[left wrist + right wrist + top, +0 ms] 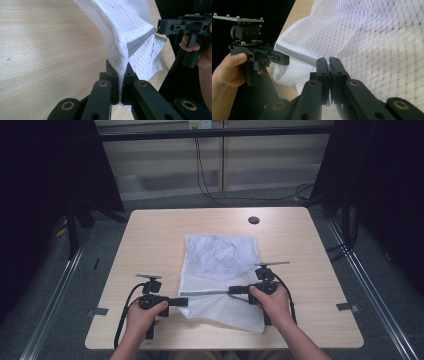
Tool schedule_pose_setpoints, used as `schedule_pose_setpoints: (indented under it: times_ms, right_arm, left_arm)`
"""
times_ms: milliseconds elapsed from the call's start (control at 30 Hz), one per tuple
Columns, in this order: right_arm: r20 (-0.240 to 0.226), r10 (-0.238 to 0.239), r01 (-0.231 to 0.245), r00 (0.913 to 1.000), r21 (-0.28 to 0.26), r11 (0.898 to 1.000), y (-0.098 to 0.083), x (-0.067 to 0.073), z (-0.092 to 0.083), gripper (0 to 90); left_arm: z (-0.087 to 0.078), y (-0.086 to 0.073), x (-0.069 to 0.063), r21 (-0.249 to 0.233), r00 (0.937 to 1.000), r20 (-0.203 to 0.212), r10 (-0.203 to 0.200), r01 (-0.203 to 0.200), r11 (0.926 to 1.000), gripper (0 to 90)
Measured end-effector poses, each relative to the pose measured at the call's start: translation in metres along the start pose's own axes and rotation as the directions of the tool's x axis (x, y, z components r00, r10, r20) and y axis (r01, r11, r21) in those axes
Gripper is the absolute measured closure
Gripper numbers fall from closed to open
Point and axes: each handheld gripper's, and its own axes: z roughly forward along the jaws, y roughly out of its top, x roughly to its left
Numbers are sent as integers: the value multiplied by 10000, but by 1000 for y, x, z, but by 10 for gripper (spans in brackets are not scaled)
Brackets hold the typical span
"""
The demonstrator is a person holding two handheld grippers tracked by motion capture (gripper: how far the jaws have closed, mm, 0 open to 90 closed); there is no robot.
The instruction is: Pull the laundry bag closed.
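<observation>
A white mesh bag is lying in the middle of the wooden table, a little toward the person's side. A grey zipper is running across it near the close end.

The left gripper is sitting at about 9 o'clock from the zipper. In the left gripper view its fingers are pinching the edge of the bag and lifting the cloth up off the table. The grey zipper is stretching away toward the other gripper.

The right gripper is sitting at about 3 o'clock. In the right gripper view its fingers are pressing tight together on the far end of the zipper, most likely on the little pull tab, but the tab itself is hidden between them.

It looks like the two hands are working the zipper.

Here is what could go wrong. The mesh is thin and soft. If the left gripper is only holding a tiny bit of it, the cloth could slip out when the right one is pulling. Then the whole bag would slide across the table. The loose mesh could also bunch up and get stuck in the zipper teeth. Pulling too hard could tear it.
</observation>
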Motion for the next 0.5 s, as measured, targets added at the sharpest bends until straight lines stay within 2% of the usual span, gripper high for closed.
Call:
schedule_pose_setpoints:
  times_ms: [67,100,167,333,500]
  right_arm:
    - [66,11,-11,10000,35,10000,0,0,-1,874]
    - [81,-6,5,10000,16,10000,0,-2,-1,874]
    - [-26,142,-142,9999,-35,9999,0,-4,-2,874]
    - [-19,121,-121,9999,9,9999,0,-5,-2,874]
    - [-36,167,-167,9999,57,9998,0,-5,-4,874]
  left_arm:
    - [-1,0,1,30,9999,-66,115,-114,9999,882]
    - [-2,0,1,-10,10000,-69,-57,57,10000,882]
    - [-2,0,1,29,10000,-44,85,-85,10000,883]
    - [-2,0,1,-41,10000,-62,-51,51,10000,883]
    - [-2,0,1,11,10000,-54,62,-61,10000,883]
